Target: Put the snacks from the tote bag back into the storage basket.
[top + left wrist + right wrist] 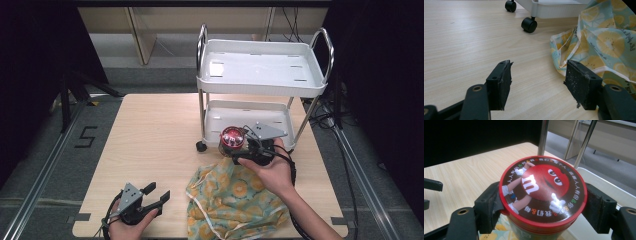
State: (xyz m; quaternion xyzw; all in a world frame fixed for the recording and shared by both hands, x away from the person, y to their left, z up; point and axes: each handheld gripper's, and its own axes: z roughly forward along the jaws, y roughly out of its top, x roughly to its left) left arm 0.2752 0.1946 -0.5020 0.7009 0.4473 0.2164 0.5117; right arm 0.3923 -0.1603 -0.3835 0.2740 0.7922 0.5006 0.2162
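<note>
1. Near the counter's [150,135] front edge, the left gripper [156,196] rests low with jaws wide and empty, just left of the citrus-print cloth [230,200].
2. Over the cloth's far edge, the right gripper [240,147] holds the red-lidded candy tub [543,195] — jaws pressed on the lid rim at both sides, tub clear of the counter.
3. Behind it, at the far right edge, stands the white cart [260,75].
4. Risk, as I judge it: gripped by the lid alone, the tub body could drop away — or strike the cart's lower tray.

Spread claw [537,83] over bare table [466,42] (lemon-print cloth [604,42] beside right jaw).
</note>
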